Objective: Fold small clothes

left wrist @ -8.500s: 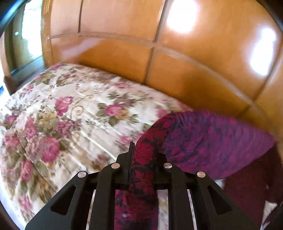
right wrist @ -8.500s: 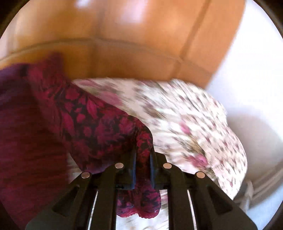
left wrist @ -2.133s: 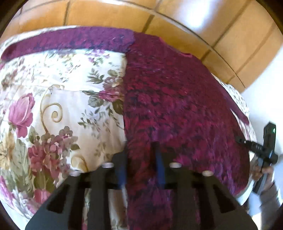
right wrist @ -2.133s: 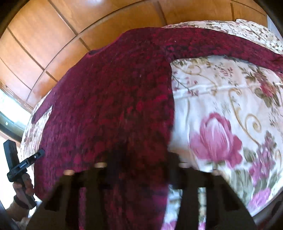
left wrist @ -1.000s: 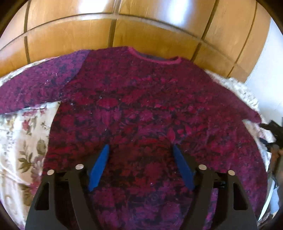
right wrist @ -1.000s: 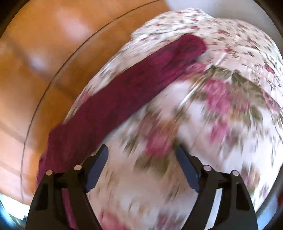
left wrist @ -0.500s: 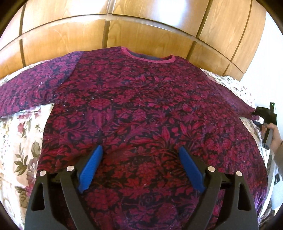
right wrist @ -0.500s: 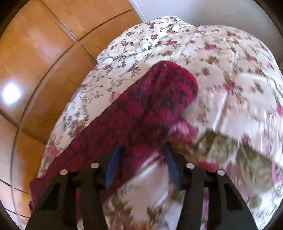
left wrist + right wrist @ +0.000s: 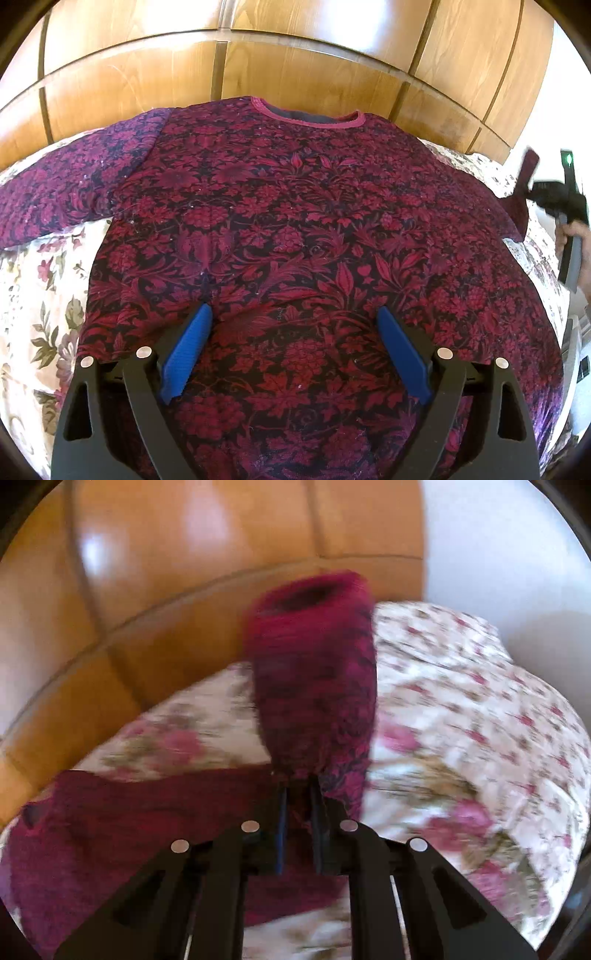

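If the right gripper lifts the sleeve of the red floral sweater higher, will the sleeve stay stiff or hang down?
It will probably hang down: the sleeve already bends limply from the right gripper, which is shut on it. The sweater lies flat and follows the bedspread, so it seems soft, not stiff. Its thick knit will likely not slip from the fingers.

A glossy wooden panelled headboard (image 9: 295,66) backs a bed with a floral quilt (image 9: 480,709), beside a white wall (image 9: 498,554).
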The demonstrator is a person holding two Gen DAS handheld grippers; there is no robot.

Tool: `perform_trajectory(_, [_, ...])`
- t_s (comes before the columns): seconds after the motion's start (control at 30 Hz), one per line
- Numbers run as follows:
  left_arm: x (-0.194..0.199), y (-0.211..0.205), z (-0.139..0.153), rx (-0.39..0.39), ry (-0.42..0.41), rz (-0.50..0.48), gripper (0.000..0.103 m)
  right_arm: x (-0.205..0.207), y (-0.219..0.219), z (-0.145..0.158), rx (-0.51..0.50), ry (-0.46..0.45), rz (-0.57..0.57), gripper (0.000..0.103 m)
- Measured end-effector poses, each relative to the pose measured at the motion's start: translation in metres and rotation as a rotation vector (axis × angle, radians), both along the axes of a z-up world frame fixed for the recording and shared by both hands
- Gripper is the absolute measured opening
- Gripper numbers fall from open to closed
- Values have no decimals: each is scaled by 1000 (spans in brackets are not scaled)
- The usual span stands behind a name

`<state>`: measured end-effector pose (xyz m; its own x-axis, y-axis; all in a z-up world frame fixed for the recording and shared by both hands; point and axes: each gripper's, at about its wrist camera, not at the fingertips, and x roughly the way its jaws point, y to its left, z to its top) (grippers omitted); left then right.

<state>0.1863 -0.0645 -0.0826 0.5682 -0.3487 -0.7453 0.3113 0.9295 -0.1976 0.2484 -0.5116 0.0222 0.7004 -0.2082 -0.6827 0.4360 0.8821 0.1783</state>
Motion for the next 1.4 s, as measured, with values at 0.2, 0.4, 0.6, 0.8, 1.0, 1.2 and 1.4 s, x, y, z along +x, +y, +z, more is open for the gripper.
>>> perform_trajectory(0.2, [0, 1, 0, -2, 0, -1, 89, 31, 106, 5, 15, -15, 262, 10])
perform_trajectory(0.4, [0, 2, 0, -11, 2, -1, 89, 49, 200, -20, 42, 33, 452, 10])
perform_trajectory(0.6, [5, 4, 3, -22, 30, -2, 89, 52, 254, -41, 3, 85, 550, 15])
perform_trajectory(0.8, [25, 19, 22, -159, 115, 37, 71, 32, 246, -26, 21, 33, 587, 59])
perform_trajectory(1.0, [70, 24, 39, -288, 150, 71, 67, -10, 219, -16, 74, 2, 552, 71])
perform_trajectory(1.2, [125, -9, 47, -296, 178, 61, 67, -38, 188, -41, 77, 51, 455, 73])
perform_trajectory(1.4, [172, -51, 37, -263, 239, 65, 54, -47, 162, -48, 205, -10, 390, 81])
